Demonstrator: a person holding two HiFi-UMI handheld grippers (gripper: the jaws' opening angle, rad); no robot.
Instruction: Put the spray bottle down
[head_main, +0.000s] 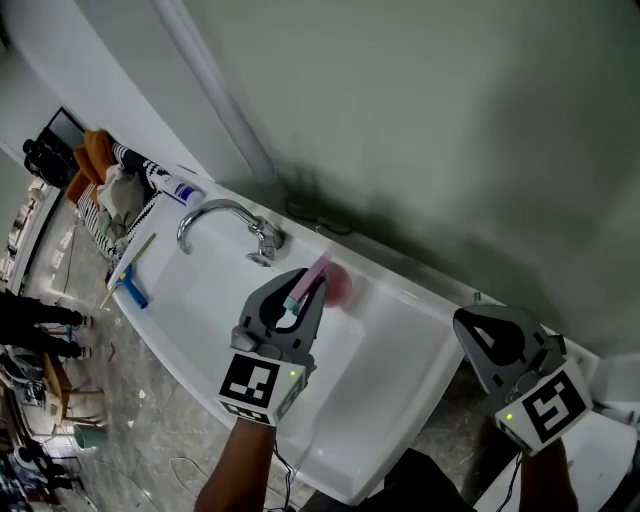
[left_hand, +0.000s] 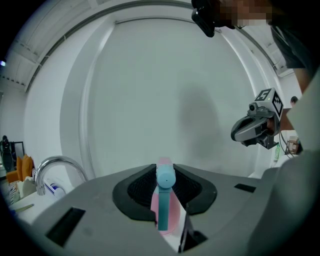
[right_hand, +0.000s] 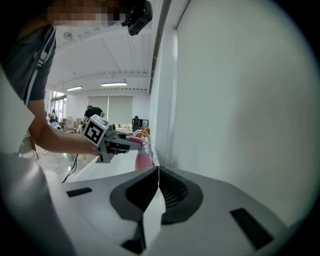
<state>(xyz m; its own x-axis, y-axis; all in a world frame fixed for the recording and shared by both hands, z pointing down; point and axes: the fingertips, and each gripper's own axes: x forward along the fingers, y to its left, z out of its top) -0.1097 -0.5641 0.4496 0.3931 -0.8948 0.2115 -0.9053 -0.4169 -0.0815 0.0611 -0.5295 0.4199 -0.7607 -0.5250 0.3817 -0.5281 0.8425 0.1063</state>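
Observation:
A pink spray bottle (head_main: 338, 285) with a light blue spray head is clamped at its neck by my left gripper (head_main: 305, 292), which is shut on it. The bottle hangs over the back ledge of the white sink (head_main: 395, 360), just right of the tap; I cannot tell whether its base touches the ledge. In the left gripper view the bottle (left_hand: 172, 210) fills the gap between the pads of the left gripper (left_hand: 165, 187). My right gripper (head_main: 490, 338) hovers off the sink's right end, shut with nothing in it (right_hand: 158, 186). From the right gripper view, the bottle (right_hand: 143, 159) stands upright.
A chrome tap (head_main: 225, 215) arches over the basin to the left of the bottle. A blue brush (head_main: 131, 285) and a stick lie on the sink's left rim, with a tube (head_main: 181, 190) and piled cloth (head_main: 110, 185) beyond. The pale wall (head_main: 420, 130) runs close behind.

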